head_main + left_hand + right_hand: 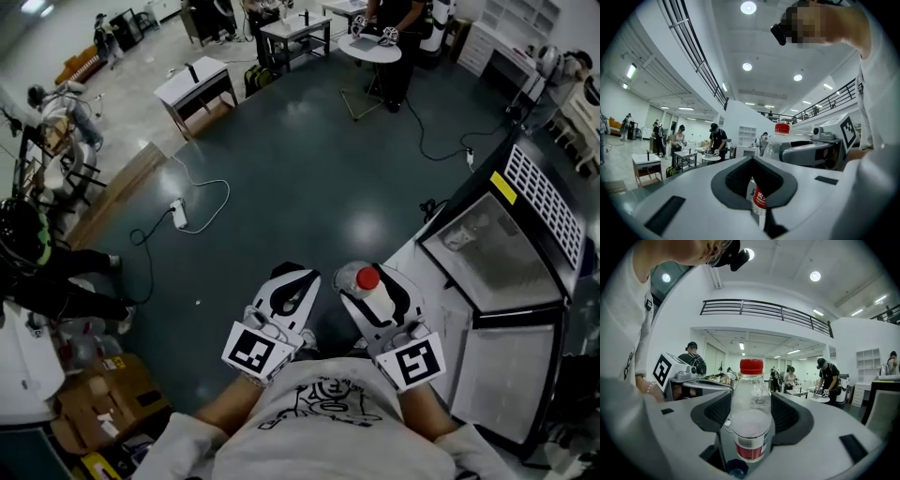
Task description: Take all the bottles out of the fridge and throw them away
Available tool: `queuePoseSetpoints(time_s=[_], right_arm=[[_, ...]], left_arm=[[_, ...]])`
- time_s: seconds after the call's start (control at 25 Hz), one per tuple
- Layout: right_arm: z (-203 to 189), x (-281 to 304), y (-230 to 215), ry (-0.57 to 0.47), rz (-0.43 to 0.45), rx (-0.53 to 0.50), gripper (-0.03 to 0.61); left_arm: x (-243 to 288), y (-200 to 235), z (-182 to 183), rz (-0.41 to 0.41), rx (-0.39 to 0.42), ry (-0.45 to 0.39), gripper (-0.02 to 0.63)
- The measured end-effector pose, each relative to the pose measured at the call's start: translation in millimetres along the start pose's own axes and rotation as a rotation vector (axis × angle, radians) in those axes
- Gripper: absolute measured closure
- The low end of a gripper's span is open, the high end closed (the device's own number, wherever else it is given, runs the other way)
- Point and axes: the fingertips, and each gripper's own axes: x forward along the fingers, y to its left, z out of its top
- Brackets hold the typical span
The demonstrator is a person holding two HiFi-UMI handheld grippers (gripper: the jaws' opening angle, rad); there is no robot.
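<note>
A clear plastic bottle (367,278) with a red cap and a red-and-white label stands upright between the jaws of my right gripper (375,284), which is shut on its body. The right gripper view shows the bottle (751,413) filling the gap of that gripper (751,404). My left gripper (291,292) hangs just left of it at chest height, jaws together, holding nothing. From the left gripper view (754,173), the same bottle (780,138) shows beyond the jaws. A small fridge (539,202) stands at the right, door open, frosted inside.
A power strip (178,214) and cables lie on the dark floor ahead. A cardboard box (103,389) sits at the lower left. Tables (197,84) stand farther back, with people around a round table (370,47). A person (47,277) sits at the left.
</note>
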Motion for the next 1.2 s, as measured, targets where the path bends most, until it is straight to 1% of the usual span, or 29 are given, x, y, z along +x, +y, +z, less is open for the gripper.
queuePoseSetpoints(time_s=[0.2,0.36,0.52,0.64,0.92,1.2], right_arm=[[7.8,35.5,32.1,-0.012,0.077,-0.013,0.299],[14.9,61.8,54.8,-0.052,0.120,-0.022,0.298],[10.1,82.8,80.1,-0.015,0.178,-0.029,0.299],[15.2,97.4,92.4,-0.039,0.209,-0.038,0.299],[13.1,115.3,102.5,-0.030,0.263,-0.040,0.299],[9.5,122.7,92.9,-0.028,0.315,-0.038,0.299]], left_arm=[[-39.8,34.6,-2.6,0.099,-0.012,0.004,0.600],[-67.2,58.2,-8.3,0.157,-0.022,0.002,0.600],[-94.6,79.6,-16.9,0.216,-0.035,0.006,0.600],[-108.1,92.7,-19.0,0.253,-0.041,0.008,0.600],[-117.3,108.5,-20.9,0.312,-0.060,0.000,0.600],[-106.5,110.7,-22.2,0.357,-0.074,0.004,0.600]])
